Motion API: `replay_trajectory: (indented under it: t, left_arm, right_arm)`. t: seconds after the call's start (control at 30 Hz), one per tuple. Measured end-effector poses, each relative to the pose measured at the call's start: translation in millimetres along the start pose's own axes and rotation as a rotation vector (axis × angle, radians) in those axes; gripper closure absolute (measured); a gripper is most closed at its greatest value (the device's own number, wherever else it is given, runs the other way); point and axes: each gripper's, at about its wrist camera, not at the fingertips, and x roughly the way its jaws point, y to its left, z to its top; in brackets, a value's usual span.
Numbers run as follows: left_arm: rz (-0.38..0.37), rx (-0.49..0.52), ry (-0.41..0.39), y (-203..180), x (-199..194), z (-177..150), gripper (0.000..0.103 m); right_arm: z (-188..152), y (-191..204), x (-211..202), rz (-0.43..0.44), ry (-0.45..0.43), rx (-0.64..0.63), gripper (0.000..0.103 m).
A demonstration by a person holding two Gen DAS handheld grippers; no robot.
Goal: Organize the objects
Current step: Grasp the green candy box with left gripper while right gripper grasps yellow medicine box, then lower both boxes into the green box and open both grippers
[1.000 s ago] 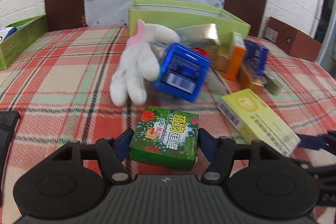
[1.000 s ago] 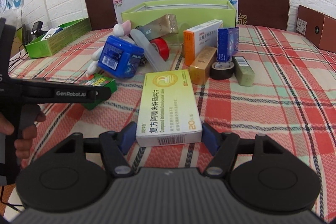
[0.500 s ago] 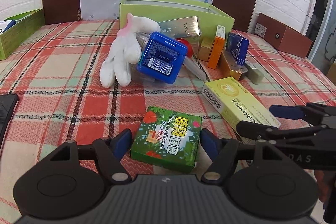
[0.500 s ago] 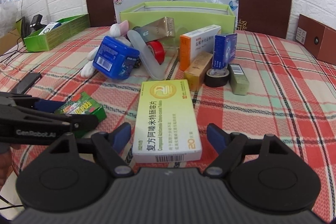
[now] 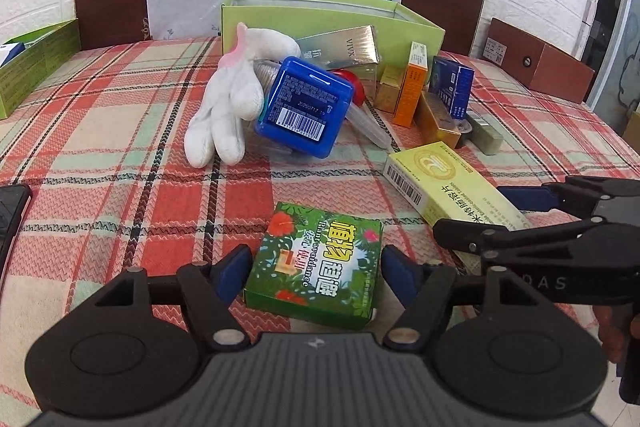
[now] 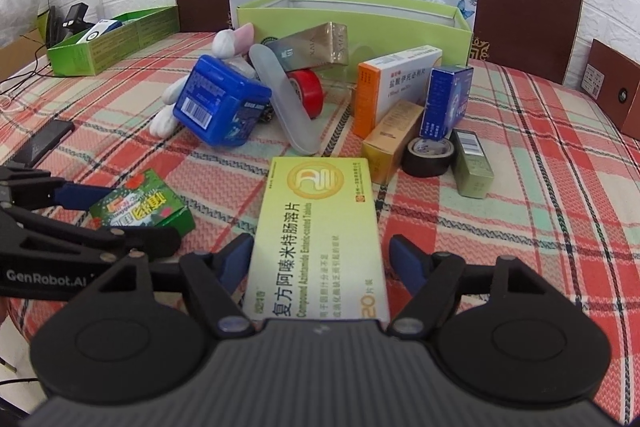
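Observation:
A small green floral box [image 5: 316,263] lies on the plaid cloth between the open fingers of my left gripper [image 5: 314,273], with a small gap on each side. It also shows in the right wrist view [image 6: 140,209]. A long yellow medicine box [image 6: 320,235] lies flat between the open fingers of my right gripper [image 6: 322,263]; it also shows in the left wrist view [image 5: 448,187]. The right gripper [image 5: 532,223] is seen from the side there. A pile of things lies beyond: a blue box [image 5: 306,107], a white glove [image 5: 232,99], a red tape roll [image 6: 306,93].
An open light-green box [image 6: 360,23] stands at the back. Orange [image 6: 394,83], blue [image 6: 448,101] and gold [image 6: 392,141] cartons, a black tape roll [image 6: 428,157] and a small olive box [image 6: 472,163] stand right of the pile. A green tray [image 6: 112,39] is far left, a brown box [image 5: 536,61] far right.
Both grippers opened off their boxes: the left let go of the green box, the right of the yellow box. Both boxes now rest on the cloth.

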Motion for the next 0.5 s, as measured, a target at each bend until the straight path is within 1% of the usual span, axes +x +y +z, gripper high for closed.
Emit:
replay_trajectory:
  t: [0.1, 0.2, 0.23, 0.27, 0.5]
  left_arm:
    - [0.005, 0.0, -0.001, -0.5, 0.5, 0.6, 0.028]
    - [0.011, 0.015, 0.001, -2.7, 1.9, 0.8, 0.028]
    - [0.012, 0.018, 0.001, -3.2, 1.9, 0.8, 0.03]
    - [0.009, 0.019, -0.001, -2.7, 1.8, 1.0, 0.033]
    - [-0.014, -0.009, -0.004, 2.0, -2.5, 5.2, 0.036]
  right_arm:
    - [0.2, -0.3, 2.4, 0.0, 0.003, -0.002, 0.032]
    - [0.0, -1.0, 3.7, 0.011, 0.008, 0.004, 0.035]
    - [-0.2, -1.2, 3.9, 0.014, 0.007, 0.005, 0.037]
    - [-0.5, -1.2, 3.9, 0.017, 0.007, 0.005, 0.037]
    - [-2.3, -2.8, 2.9, 0.027, -0.002, 0.013, 0.038]
